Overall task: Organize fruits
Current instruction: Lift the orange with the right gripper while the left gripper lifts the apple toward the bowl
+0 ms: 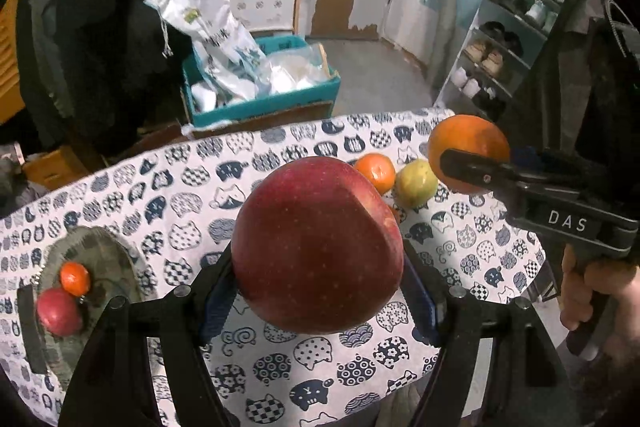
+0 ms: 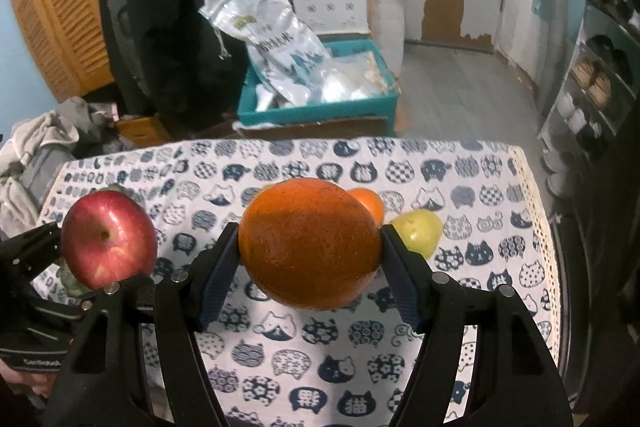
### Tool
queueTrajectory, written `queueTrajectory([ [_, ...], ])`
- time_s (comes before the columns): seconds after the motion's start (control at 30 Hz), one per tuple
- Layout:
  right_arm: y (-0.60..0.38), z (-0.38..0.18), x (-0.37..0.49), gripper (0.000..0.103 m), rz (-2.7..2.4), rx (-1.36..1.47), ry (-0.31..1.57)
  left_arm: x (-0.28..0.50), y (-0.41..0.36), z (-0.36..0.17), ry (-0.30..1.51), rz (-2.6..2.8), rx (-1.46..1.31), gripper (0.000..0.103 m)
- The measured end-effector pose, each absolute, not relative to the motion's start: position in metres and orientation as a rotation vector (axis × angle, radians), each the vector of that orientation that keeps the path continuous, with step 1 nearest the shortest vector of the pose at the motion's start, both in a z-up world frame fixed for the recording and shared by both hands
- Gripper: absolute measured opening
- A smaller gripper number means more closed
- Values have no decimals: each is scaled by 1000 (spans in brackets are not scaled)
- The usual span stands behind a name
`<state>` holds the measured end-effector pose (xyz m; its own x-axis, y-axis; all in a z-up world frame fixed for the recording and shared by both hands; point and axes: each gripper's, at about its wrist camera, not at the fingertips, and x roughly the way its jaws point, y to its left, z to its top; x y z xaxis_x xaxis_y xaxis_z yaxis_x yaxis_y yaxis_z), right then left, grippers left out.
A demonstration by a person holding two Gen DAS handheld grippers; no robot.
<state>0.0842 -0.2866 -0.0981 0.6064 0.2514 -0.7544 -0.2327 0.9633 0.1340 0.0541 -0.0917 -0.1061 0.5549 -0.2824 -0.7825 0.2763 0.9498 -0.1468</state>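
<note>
Fruits are split between both grippers, the tabletop and a plate. The left gripper (image 1: 320,259) is clamped on a large red apple (image 1: 316,247), the right gripper (image 2: 310,251) on a big orange (image 2: 310,243), both held clear of the cat-print cloth (image 1: 280,359), probably for carrying to the glass plate (image 1: 108,259) at the table's left edge. That plate already holds one small red apple (image 1: 59,311) and one small mandarin (image 1: 75,278). Near the far right corner lie one mandarin (image 1: 375,173) and one yellow-green fruit (image 1: 416,183), perhaps a pear.
</note>
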Motion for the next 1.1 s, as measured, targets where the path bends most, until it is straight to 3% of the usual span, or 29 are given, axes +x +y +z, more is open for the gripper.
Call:
queueTrajectory([
  [0.5,-239,-58,72,69,374,-9,802,31,-54,-71,840,-302,-47,76],
  [1.1,-175,-54,77,69,448,-63,806,23,2,-69,829,-229,-118,76],
])
